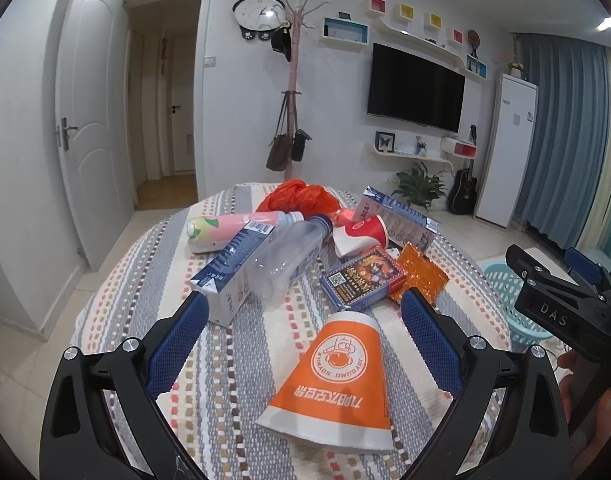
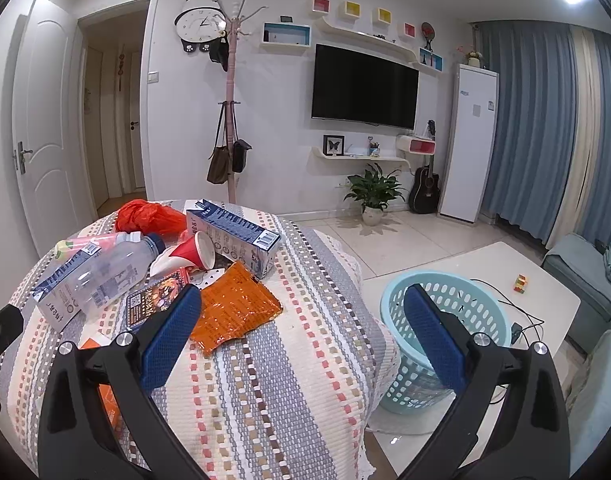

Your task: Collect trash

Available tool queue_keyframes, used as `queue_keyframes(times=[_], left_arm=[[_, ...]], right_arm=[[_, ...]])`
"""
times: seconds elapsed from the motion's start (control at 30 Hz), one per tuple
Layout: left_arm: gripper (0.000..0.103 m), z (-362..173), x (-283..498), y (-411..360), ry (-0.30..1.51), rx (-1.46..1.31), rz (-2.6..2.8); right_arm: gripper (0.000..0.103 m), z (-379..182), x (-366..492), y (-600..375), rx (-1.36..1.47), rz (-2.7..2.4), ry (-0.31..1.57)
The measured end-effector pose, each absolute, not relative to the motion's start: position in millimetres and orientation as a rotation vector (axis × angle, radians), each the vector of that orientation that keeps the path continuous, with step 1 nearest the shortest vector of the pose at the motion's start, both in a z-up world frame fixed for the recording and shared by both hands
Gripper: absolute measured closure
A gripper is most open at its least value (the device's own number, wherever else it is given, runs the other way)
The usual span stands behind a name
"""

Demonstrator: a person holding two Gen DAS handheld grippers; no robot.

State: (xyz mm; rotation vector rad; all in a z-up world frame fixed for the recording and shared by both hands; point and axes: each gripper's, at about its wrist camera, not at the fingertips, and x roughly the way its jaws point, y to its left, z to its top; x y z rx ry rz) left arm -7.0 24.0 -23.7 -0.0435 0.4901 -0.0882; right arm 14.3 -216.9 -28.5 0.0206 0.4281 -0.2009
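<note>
Between the spread, empty fingers of the left gripper (image 1: 303,344) lies the orange paper cup (image 1: 332,376); the right gripper (image 2: 301,334) gapes empty beside the basket (image 2: 445,312).

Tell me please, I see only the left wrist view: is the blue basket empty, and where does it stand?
Observer: The basket stands on a low white table to the right of the round table; no trash shows inside through its open top.
Operator: In my view the orange packet is half hidden. Is it free?
Observer: Its near end lies flat on the cloth; its far edge meets the card box and the milk carton.
Operator: Is the right gripper holding something?
Observer: No, the right gripper is open, with only striped cloth between its fingers.
</note>
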Motion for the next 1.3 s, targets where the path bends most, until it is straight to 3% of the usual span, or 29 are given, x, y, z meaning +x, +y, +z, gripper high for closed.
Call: queue_keyframes(times=[0.53, 0.93, 1.2, 1.3], left_arm=[[0.009, -29, -7, 22, 0.503, -0.068, -0.172], [0.009, -64, 15, 29, 0.676, -0.085, -0.309], [0.009, -87, 29, 28, 0.765, -0.116, -0.366], [0.009, -93, 33, 25, 0.784, -0.110, -0.367]], right_arm=[[0.007, -27, 11, -239, 0.072, -0.252, 0.429], [0.007, -53, 40, -240, 0.054, -0.164, 0.531], [0.019, -73, 86, -244, 0.052, -0.082, 0.623], [0.020, -67, 101, -243, 0.010, -0.066, 0.595]])
